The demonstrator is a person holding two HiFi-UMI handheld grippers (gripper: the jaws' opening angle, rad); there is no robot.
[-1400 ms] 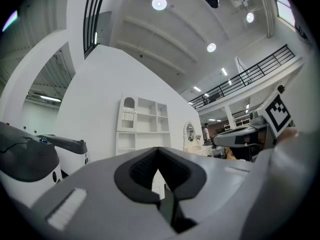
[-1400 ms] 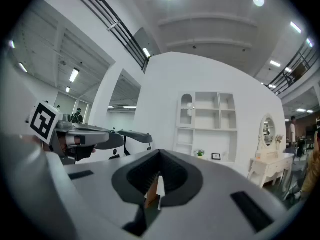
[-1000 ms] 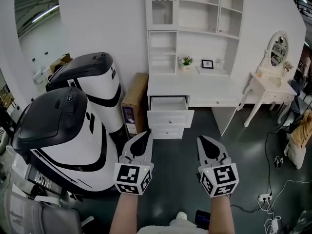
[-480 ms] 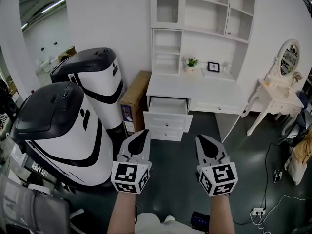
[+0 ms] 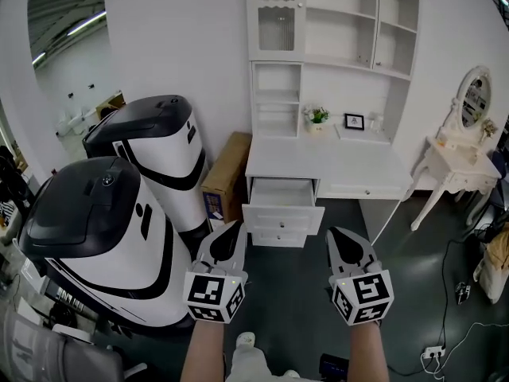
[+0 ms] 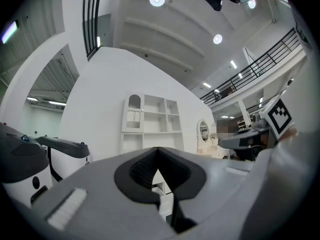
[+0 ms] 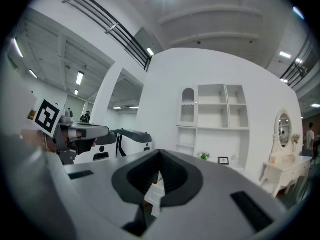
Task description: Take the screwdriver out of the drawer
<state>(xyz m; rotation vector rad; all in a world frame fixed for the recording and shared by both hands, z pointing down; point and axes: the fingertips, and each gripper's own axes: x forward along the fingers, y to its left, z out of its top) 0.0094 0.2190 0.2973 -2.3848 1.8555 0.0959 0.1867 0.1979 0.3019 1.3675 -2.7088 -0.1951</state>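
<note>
Dark floor (image 5: 298, 309), white walls, and the white table (image 5: 334, 161) stands ahead with its top drawer (image 5: 283, 213) hanging open. The screwdriver can't be made out inside from here. Left gripper (image 5: 235, 228) and right gripper (image 5: 334, 233) hover well short of the table, jaws clenched together, gripping nothing.

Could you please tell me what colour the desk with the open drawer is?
The desk is white, best seen in the head view.
</note>
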